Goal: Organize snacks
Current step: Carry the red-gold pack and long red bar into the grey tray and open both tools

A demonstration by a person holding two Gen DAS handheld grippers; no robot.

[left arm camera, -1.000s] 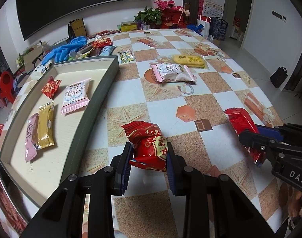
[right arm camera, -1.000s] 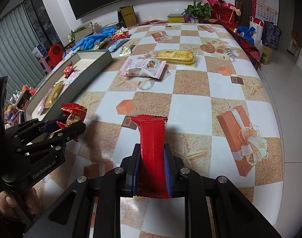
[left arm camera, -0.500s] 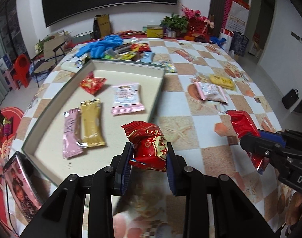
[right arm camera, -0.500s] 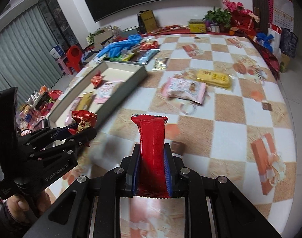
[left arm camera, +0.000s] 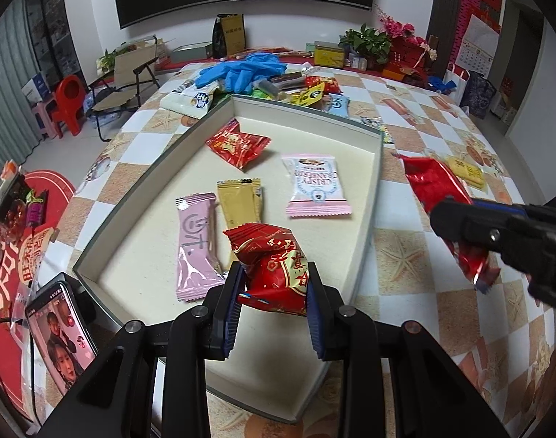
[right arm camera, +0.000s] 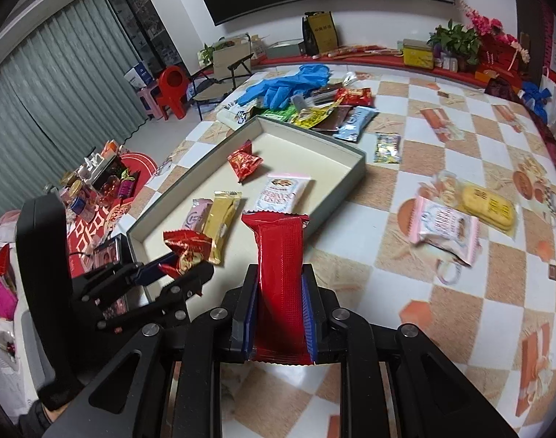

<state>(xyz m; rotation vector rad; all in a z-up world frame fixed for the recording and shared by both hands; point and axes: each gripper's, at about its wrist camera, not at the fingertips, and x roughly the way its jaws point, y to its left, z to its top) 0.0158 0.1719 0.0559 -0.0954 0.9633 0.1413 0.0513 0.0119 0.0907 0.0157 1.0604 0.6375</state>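
Left wrist view, left to right. A phone (left arm camera: 60,332) with a lit screen leans at the table's near-left edge, just outside the tray's near-left corner. The shallow cream tray (left arm camera: 373,197) with grey walls fills the middle; its right wall runs from 1 o'clock down to 5 o'clock.

In the tray: pink wafer packet (left arm camera: 195,246) and gold packet (left arm camera: 239,200) side by side, touching, at centre-left; red candy pouch (left arm camera: 237,144) toward 12 o'clock; pink-and-white cranberry cracker packet (left arm camera: 316,186) toward 1 o'clock. Bare tray floor lies along the near end and the right wall.

Left gripper (left arm camera: 274,306): jaws narrow, clamped on 1 puffy red-and-gold snack pouch (left arm camera: 272,266), held over the tray's near end.

Right of the tray wall, checkered tablecloth (left arm camera: 406,255), bare near the gripper. Right gripper (left arm camera: 460,219) enters at 3 o'clock over the table, outside the tray.

Right wrist view, left to right. Left gripper (right arm camera: 175,266) at 9 o'clock over the tray's near corner. Right gripper (right arm camera: 280,314): jaws fully closed in on 1 long flat red packet (right arm camera: 280,266), standing upright between the pads. At 2 o'clock on the cloth, a pink-white cracker bag (right arm camera: 444,228) and a yellow biscuit pack (right arm camera: 488,206), touching. A heap of loose snacks (right arm camera: 332,113) and blue gloves (right arm camera: 289,85) lies beyond the tray's far end at 12 o'clock.
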